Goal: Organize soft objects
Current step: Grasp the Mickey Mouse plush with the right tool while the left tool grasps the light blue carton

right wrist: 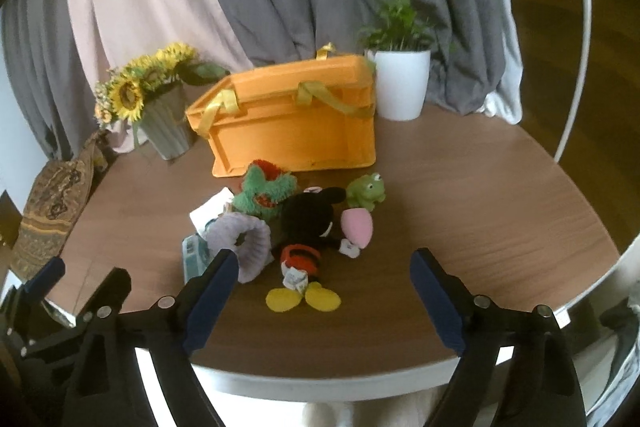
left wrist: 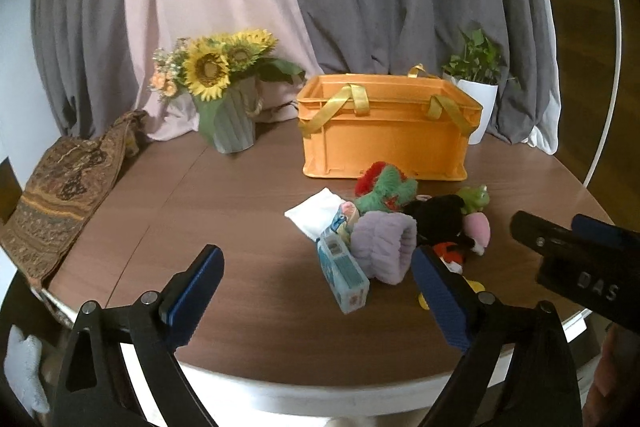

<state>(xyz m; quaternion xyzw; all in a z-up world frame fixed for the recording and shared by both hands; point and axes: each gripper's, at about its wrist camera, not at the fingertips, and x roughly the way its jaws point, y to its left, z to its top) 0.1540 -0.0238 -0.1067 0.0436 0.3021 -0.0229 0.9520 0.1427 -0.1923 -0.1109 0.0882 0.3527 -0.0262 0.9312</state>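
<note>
I hold my left gripper (left wrist: 316, 291) over the near edge of the round brown wooden table (left wrist: 240, 195), its blue-padded jaws spread wide with nothing between them. My right gripper (right wrist: 324, 297) hangs beside it over the same edge, jaws also apart and empty.

The soft things lie in a loose heap near the middle of the table, just in front of the orange plastic crate with yellow ribbon handles (left wrist: 384, 131). Nearest me are the fluffy lilac wristband (left wrist: 384, 247) and the black plush mouse doll with red shorts and yellow shoes (right wrist: 304, 231), lying on its front. Behind them sit the shaggy green-and-red plush toy (right wrist: 266, 193) and the small green frog toy (right wrist: 366, 191), with a pink-and-white plush piece (right wrist: 356, 225) touching the mouse doll. A folded white cloth (left wrist: 316, 213) and a pale blue printed packet (left wrist: 344, 267) lie at the heap's left side.
</note>
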